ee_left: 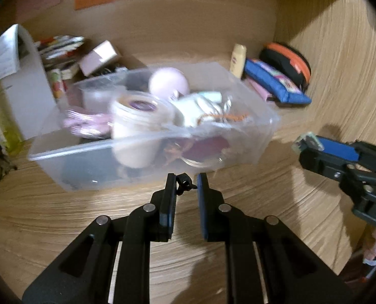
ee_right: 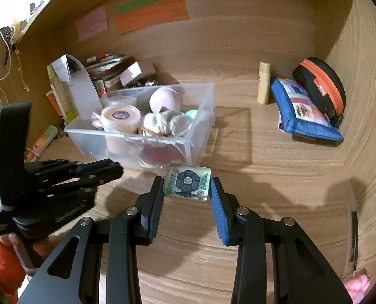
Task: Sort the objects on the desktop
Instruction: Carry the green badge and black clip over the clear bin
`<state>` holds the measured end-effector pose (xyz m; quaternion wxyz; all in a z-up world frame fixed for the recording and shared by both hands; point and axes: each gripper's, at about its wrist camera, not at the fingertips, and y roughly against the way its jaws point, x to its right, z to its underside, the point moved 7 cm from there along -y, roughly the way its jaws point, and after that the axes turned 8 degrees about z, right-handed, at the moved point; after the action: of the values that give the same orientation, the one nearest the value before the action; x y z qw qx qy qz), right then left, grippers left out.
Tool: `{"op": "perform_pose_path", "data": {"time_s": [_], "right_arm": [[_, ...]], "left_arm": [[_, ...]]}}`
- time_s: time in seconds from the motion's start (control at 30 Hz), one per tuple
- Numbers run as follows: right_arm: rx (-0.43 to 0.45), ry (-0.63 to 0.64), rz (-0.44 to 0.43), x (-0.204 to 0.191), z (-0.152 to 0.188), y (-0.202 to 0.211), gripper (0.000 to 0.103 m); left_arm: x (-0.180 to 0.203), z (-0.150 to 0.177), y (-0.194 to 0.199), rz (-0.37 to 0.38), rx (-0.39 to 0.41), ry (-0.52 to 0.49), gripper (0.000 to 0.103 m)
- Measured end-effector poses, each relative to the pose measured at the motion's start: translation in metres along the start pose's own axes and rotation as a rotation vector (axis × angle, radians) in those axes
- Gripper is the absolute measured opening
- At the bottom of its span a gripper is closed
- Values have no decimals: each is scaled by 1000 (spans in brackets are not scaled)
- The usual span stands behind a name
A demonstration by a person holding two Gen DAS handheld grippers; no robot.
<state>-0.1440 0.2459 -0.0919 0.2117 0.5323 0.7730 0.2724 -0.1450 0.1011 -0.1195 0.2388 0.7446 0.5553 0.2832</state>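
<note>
The left gripper (ee_left: 186, 186) pinches a small black clip (ee_left: 184, 184), light and springy, just before the clear plastic bin (ee_right: 147, 149) of jars on the wooden desk (ee_right: 238, 228). The right gripper (ee_right: 186, 187) clamps a flat floral tile (ee_right: 187, 182) by its side edges (glossy, rigid, likely slippery) near the bin's front corner.

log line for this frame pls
left gripper: shut on small black clip | right gripper: shut on flower tile | clear bin: ahead
</note>
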Motion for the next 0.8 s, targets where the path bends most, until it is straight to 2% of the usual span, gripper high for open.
{"op": "perform_pose_path", "data": {"time_s": [0.43,0.6,0.8], "right_arm": [[54,-2,-11,-21,-42,-1,33],[70,-2,-8,-27,-59,-9,33],[71,4,0,-34,-80,-24,33]], "left_arm": [[-62,-41,60,-39,139,94,15],[-88,-60,67,-52,165,110,15],[-96,-79,63,-20,179,116,15]]}}
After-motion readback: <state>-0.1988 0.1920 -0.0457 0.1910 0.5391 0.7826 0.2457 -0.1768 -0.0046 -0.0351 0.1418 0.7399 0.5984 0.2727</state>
